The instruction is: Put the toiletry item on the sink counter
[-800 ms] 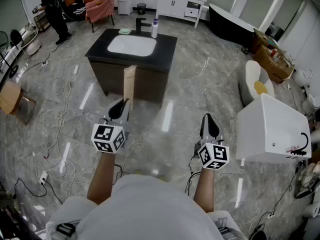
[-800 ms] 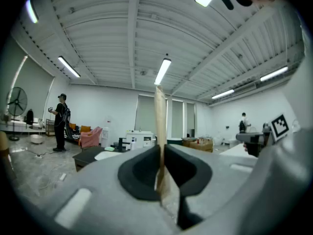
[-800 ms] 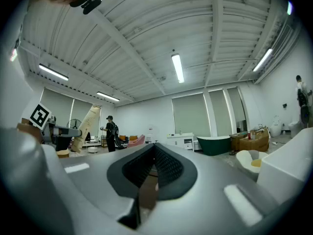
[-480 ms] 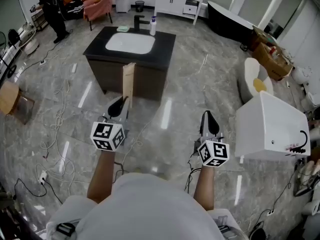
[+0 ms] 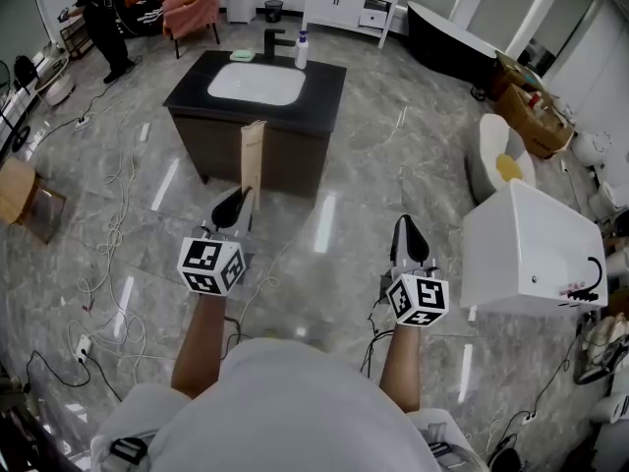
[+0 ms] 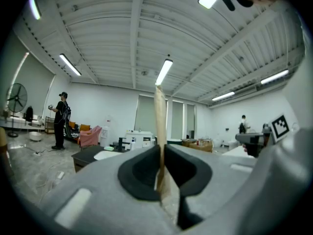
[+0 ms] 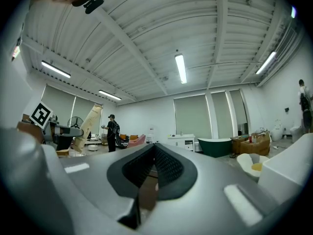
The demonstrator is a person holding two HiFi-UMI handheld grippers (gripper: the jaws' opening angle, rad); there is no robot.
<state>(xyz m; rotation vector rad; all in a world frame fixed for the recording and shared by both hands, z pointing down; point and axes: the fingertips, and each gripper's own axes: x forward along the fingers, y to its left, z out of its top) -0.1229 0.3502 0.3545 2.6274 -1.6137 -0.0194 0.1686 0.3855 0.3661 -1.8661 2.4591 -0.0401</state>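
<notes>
My left gripper is shut on a long beige toiletry tube that stands upright from its jaws; the left gripper view shows the tube pinched between the black pads. My right gripper is shut with nothing in it, and its pads meet in the right gripper view. Ahead stands the dark sink counter with a white basin, a black faucet, a white bottle and a green soap dish. Both grippers hang above the floor, well short of the counter.
A white bathtub-like unit stands at the right, with a white toilet behind it. Cables trail over the marble floor at the left. A person stands far left near pink chairs. A white cabinet lines the back wall.
The view has shifted slightly toward the sink counter. Both grippers keep their pose, and the tube stays held in the left one.
</notes>
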